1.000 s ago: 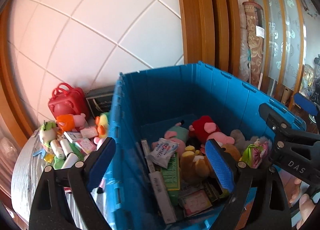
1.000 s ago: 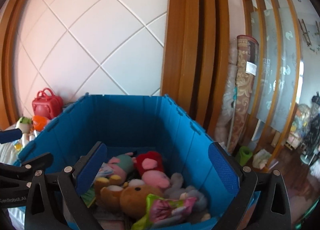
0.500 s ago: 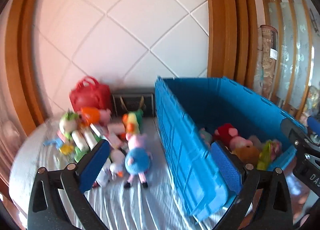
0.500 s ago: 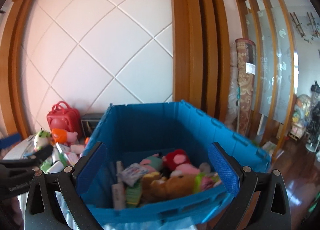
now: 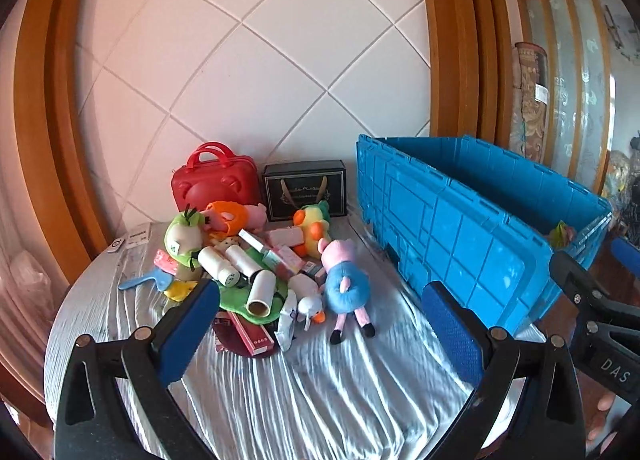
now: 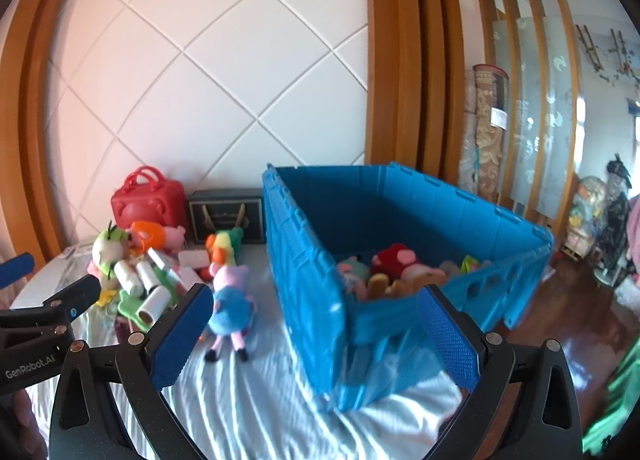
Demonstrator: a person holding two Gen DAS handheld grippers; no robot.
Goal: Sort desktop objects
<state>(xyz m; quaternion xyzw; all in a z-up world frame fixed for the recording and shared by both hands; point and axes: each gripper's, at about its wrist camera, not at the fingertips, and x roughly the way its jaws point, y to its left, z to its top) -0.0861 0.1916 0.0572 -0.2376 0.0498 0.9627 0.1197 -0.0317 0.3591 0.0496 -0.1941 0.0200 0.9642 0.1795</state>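
Note:
A pile of toys, bottles and small boxes [image 5: 248,272] lies on the round table. A pig plush in a blue dress [image 5: 346,284] lies face down at its right edge; it also shows in the right wrist view [image 6: 230,300]. A blue crate [image 5: 472,228] stands on the right with plush toys [image 6: 394,264] inside. My left gripper [image 5: 320,328] is open and empty, held back above the near table, short of the pile. My right gripper [image 6: 316,340] is open and empty in front of the crate's near corner.
A red handbag [image 5: 216,184] and a black gift box [image 5: 306,190] stand against the tiled wall behind the pile. A silvery cloth [image 5: 320,392] covers the table. A small remote [image 5: 117,245] lies at the far left. Wooden door frames and a rolled rug [image 6: 486,132] are behind the crate.
Both grippers have pulled back from above the crate and swung left. The pile on the table has come into full view. Both stay open and empty.

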